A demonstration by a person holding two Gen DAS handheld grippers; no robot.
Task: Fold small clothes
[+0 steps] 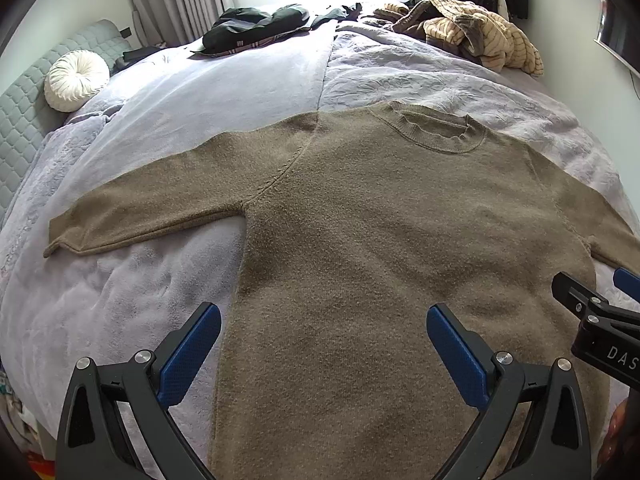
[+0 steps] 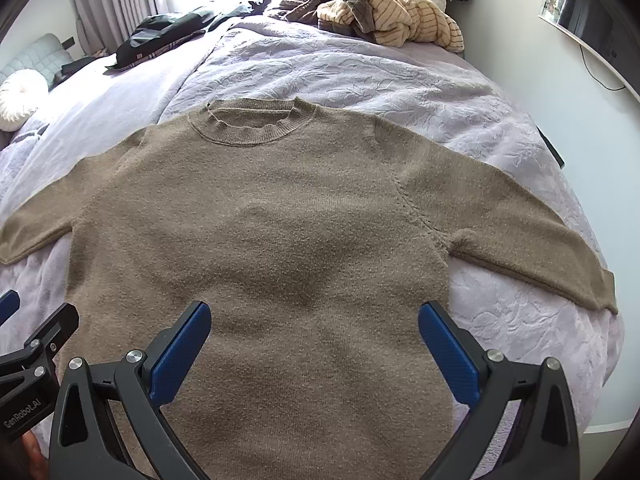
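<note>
A fuzzy brown knit sweater [image 1: 360, 240] is laid flat on the lilac plush bedspread [image 1: 132, 300], its ribbed collar [image 1: 436, 128] pointed to 12 o'clock and sleeves stretched toward 9 and 3. The left gripper [image 1: 324, 344] and right gripper [image 2: 314, 340] are held wide apart above its hem, empty. Bare bedspread is seen past each cuff.

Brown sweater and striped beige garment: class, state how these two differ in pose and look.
The brown sweater lies spread flat near the grippers, sleeves out; the striped beige garment sits crumpled in a heap at the bed's far end. The sweater is plain; the garment has dark stripes. Both rest on the lilac bedcover.
</note>
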